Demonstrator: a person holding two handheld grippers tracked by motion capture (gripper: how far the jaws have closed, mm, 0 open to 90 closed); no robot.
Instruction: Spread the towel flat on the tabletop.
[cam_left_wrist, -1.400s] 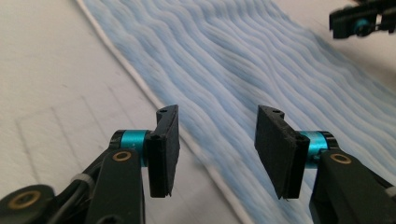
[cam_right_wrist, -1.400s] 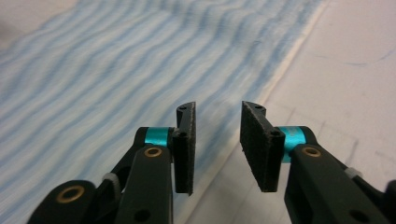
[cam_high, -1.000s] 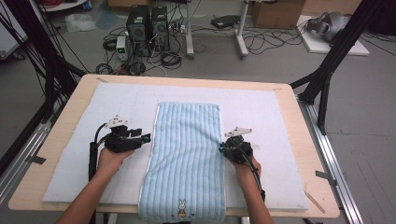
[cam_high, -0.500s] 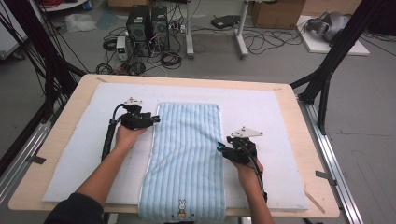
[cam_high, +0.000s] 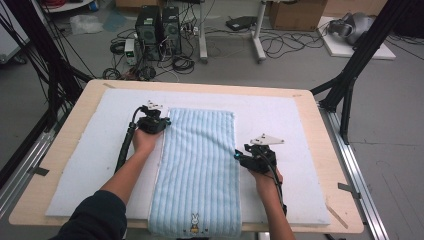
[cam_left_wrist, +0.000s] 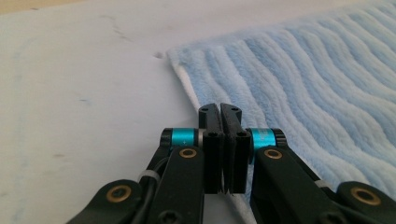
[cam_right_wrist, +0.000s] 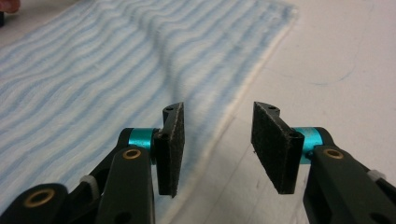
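A light blue striped towel (cam_high: 200, 160) lies lengthwise on the white mat (cam_high: 290, 120), its near end with a small rabbit emblem (cam_high: 194, 220) at the table's front edge. My left gripper (cam_high: 162, 123) sits at the towel's left edge near the far corner. Its jaws have just been closing and now stand shut (cam_left_wrist: 220, 108) over the white hem of the towel (cam_left_wrist: 317, 79); no cloth shows between the pads. My right gripper (cam_high: 239, 156) is open (cam_right_wrist: 222, 112) astride the right edge of the towel (cam_right_wrist: 93, 60), having just been opening, one pad over the towel, one over the mat.
The wooden table (cam_high: 310, 102) borders the mat on all sides. Black frame posts (cam_high: 350, 95) stand at both far corners. Computer towers (cam_high: 157, 27) and cables lie on the floor beyond the far edge.
My left hand has moved along the towel's left edge toward the far corner and its jaws have shut. The right gripper has hardly moved.
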